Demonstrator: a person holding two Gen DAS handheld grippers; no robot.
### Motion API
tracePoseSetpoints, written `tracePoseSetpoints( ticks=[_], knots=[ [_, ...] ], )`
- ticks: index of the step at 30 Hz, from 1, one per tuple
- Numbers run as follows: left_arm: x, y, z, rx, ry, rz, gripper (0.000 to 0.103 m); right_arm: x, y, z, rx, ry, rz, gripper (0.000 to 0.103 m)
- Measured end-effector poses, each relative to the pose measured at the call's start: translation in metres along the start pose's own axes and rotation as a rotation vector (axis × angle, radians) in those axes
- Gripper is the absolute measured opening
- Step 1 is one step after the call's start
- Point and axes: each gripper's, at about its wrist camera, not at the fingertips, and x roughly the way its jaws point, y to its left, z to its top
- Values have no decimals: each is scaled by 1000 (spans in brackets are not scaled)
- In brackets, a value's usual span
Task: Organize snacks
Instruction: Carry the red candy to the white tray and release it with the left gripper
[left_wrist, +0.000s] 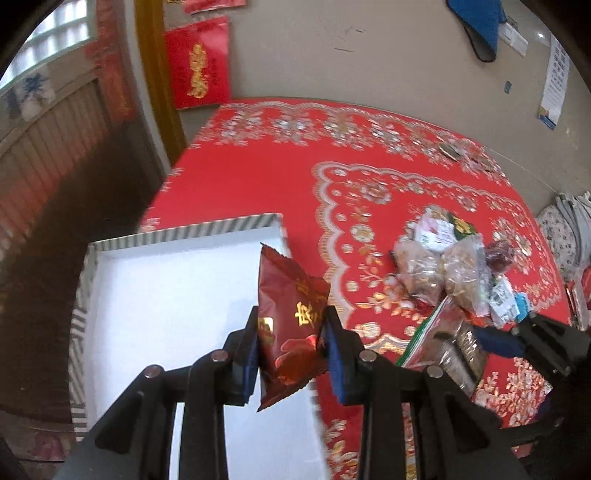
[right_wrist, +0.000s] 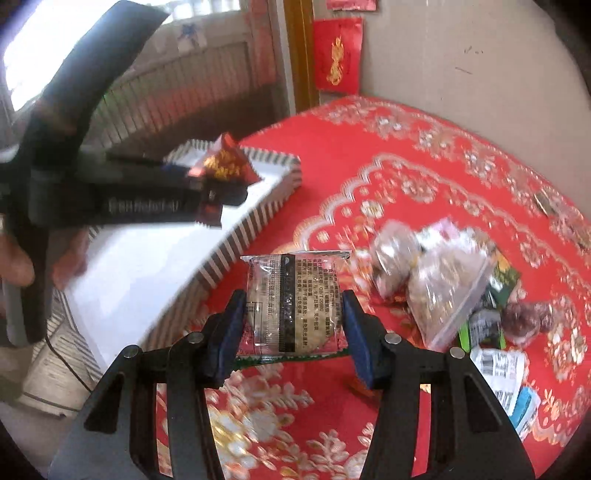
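My left gripper (left_wrist: 291, 336) is shut on a dark red snack packet with gold writing (left_wrist: 288, 325), held above the right edge of a white box with a striped rim (left_wrist: 184, 233). My right gripper (right_wrist: 293, 317) is shut on a clear-wrapped round biscuit packet (right_wrist: 291, 299), held above the red tablecloth just right of the box (right_wrist: 229, 251). The left gripper with its red packet (right_wrist: 229, 166) also shows in the right wrist view, over the box. The right gripper's finger (left_wrist: 495, 341) shows at the right of the left wrist view.
A pile of loose snack bags (left_wrist: 447, 269) lies on the red patterned tablecloth (left_wrist: 258, 177) right of the box; it also shows in the right wrist view (right_wrist: 443, 280). A wall stands behind the table. The table edge drops off left of the box.
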Motion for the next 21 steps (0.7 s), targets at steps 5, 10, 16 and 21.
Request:
tracePoseSetpoints(
  ticks=[5,10,16,21],
  knots=[
    [-3,30,-4,-43,-10,56,34,4,18,25,-8,-43,27,51],
    [2,60,-8,-92,0,110,34,22,42,48,-43,-56,47,51],
    [24,95,-5,-160,40,154,34,56,62,75,-77,-41,71,51],
    [43,112,-1,-194,61,179,34,83,72,90,-104,-7,70,51]
  ],
)
